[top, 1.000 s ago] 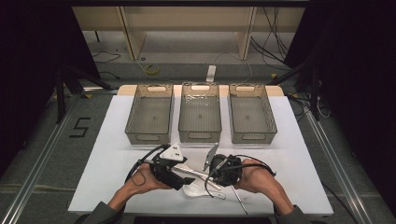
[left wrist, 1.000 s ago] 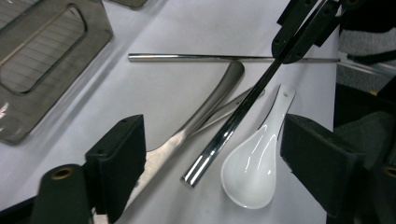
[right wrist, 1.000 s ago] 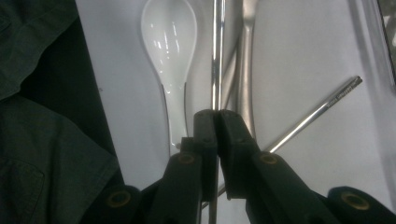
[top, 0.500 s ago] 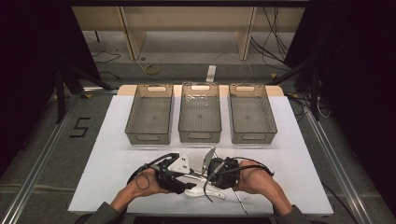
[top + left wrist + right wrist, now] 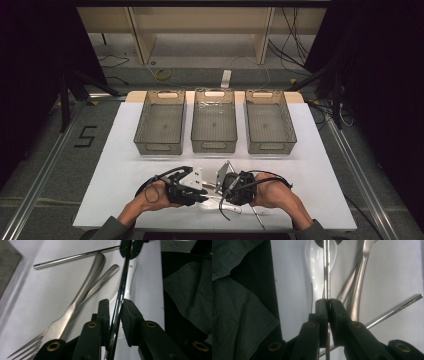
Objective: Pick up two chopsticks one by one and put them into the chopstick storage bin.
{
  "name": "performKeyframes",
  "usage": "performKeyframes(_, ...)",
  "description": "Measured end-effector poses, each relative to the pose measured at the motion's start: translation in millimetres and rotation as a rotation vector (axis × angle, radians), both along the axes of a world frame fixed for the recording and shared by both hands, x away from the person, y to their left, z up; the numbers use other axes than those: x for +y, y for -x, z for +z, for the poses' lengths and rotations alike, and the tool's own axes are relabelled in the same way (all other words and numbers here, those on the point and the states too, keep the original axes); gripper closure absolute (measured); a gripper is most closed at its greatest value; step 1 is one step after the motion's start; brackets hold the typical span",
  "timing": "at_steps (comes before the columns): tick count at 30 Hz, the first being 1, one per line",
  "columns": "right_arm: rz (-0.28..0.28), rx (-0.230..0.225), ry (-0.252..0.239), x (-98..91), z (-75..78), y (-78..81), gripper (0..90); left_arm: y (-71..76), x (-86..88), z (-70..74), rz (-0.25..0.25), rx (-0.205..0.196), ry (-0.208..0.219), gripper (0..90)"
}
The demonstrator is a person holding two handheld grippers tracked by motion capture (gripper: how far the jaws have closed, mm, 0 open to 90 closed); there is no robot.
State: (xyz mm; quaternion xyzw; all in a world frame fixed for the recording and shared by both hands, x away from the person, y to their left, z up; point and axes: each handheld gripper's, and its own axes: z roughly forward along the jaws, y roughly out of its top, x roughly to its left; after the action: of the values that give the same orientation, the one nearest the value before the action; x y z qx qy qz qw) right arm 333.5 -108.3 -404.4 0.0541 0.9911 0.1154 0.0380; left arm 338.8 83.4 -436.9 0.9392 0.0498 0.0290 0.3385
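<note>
A thin steel chopstick hangs level just above the table, held at both ends. My left gripper has just been closing its jaws, and the pads now pinch the chopstick between them. My right gripper is shut on the other end of the same chopstick. In the high view the left gripper and right gripper face each other tip to tip near the table's front edge. Under the chopstick lie a white spoon, a steel fork and a second chopstick.
Three grey see-through bins stand in a row behind the grippers: left, middle, right. The white table top has bare room at both sides. A dark green sleeve lies close to the right gripper.
The left gripper's jaws have gone from wide apart to shut on the chopstick that the right gripper holds. The left hand has edged toward the right one. The right hand has kept still.
</note>
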Motion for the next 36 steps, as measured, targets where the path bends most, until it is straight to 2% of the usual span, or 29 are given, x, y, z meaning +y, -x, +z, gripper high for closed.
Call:
performKeyframes(1, 0.004, -0.012, -0.011, -1.7, 0.2, -1.9, 82.3, 0.8, -0.1, 0.2, -0.018, 0.004, 0.001, 82.2)
performKeyframes(3, -0.012, -0.020, -0.014, -2.6, 1.0, -3.3, 80.9, 2.8, -0.6, 1.4, -0.018, 0.002, 0.002, 82.8)
performKeyframes(5, -0.036, -0.005, -0.033, -5.2, 2.1, -6.8, 78.4, 2.7, 0.6, 2.8, -0.012, -0.008, 0.003, 83.0)
performKeyframes(6, -0.064, -0.023, -0.054, -8.3, 6.1, -8.8, 67.9, 1.9, 2.1, 3.4, 0.005, -0.022, 0.000, 83.1)
performKeyframes(7, -0.082, -0.024, -0.071, -9.9, 8.1, -9.5, 63.0, -0.2, 4.5, 3.8, 0.029, -0.028, 0.002, 83.2)
performKeyframes(8, -0.119, -0.031, -0.103, -11.9, 11.2, -10.1, 57.3, -0.2, 4.5, 3.8, 0.029, -0.028, 0.002, 83.2)
performKeyframes(9, -0.119, -0.031, -0.103, -11.9, 11.2, -10.1, 57.3, -0.8, 5.9, 3.9, 0.049, -0.039, 0.010, 83.2)
performKeyframes(10, -0.192, -0.061, -0.166, -18.3, 18.7, -14.0, 50.6, -2.6, 8.4, 4.7, 0.072, -0.052, 0.025, 83.2)
performKeyframes(11, -0.192, -0.061, -0.166, -18.3, 18.7, -14.0, 50.6, -4.2, 10.1, 5.6, 0.084, -0.053, 0.033, 83.2)
performKeyframes(12, -0.206, -0.072, -0.189, -21.0, 20.6, -15.0, 47.9, -6.1, 12.9, 6.5, 0.111, -0.055, 0.040, 83.2)
performKeyframes(14, -0.287, -0.085, -0.267, -32.5, 27.3, -17.1, 42.2, -9.5, 17.4, 7.4, 0.156, -0.057, 0.056, 83.2)
performKeyframes(15, -0.287, -0.085, -0.267, -32.5, 27.3, -17.1, 42.2, -10.7, 19.0, 7.8, 0.169, -0.056, 0.060, 83.2)
performKeyframes(16, -0.319, -0.093, -0.291, -38.6, 28.7, -18.2, 39.3, -12.4, 21.6, 9.1, 0.196, -0.063, 0.067, 83.2)
performKeyframes(17, -0.319, -0.093, -0.291, -38.6, 28.7, -18.2, 39.3, -13.4, 23.1, 10.1, 0.213, -0.066, 0.072, 83.2)
performKeyframes(18, -0.344, -0.109, -0.305, -43.3, 28.9, -18.6, 38.2, -14.5, 24.9, 11.1, 0.241, -0.068, 0.088, 83.2)
performKeyframes(19, -0.344, -0.109, -0.305, -43.3, 28.9, -18.6, 38.2, -15.9, 26.9, 12.5, 0.265, -0.067, 0.101, 83.2)
performKeyframes(20, -0.378, -0.108, -0.300, -47.5, 27.6, -19.3, 36.5, -17.4, 29.0, 13.8, 0.290, -0.068, 0.113, 83.2)
performKeyframes(21, -0.378, -0.108, -0.300, -47.5, 27.6, -19.3, 36.5, -18.7, 31.2, 15.1, 0.317, -0.066, 0.122, 83.2)
performKeyframes(23, -0.416, -0.104, -0.290, -51.6, 21.5, -20.8, 32.8, -21.6, 35.8, 16.7, 0.362, -0.029, 0.167, 83.2)
performKeyframes(24, -0.416, -0.104, -0.290, -51.6, 21.5, -20.8, 32.8, -23.1, 38.2, 17.9, 0.388, -0.011, 0.189, 83.2)
performKeyframes(25, -0.446, -0.110, -0.280, -53.8, 16.6, -21.6, 31.3, -24.7, 40.3, 19.3, 0.414, -0.004, 0.205, 83.2)
performKeyframes(26, -0.446, -0.110, -0.280, -53.8, 16.6, -21.6, 31.3, -26.0, 42.7, 20.7, 0.434, -0.002, 0.216, 83.2)
performKeyframes(28, -0.482, -0.105, -0.282, -59.9, 8.3, -21.3, 31.1, -28.0, 47.7, 23.0, 0.479, 0.000, 0.230, 83.3)
performKeyframes(29, -0.482, -0.105, -0.282, -59.9, 8.3, -21.3, 31.1, -28.6, 49.4, 24.0, 0.489, 0.001, 0.231, 83.3)
performKeyframes(32, -0.533, -0.092, -0.283, -67.5, -4.0, -21.3, 31.0, -30.6, 54.7, 28.3, 0.530, -0.008, 0.250, 83.3)
performKeyframes(36, -0.547, -0.082, -0.265, -70.1, -12.7, -19.8, 30.7, -35.7, 64.2, 33.3, 0.592, -0.011, 0.283, 83.3)
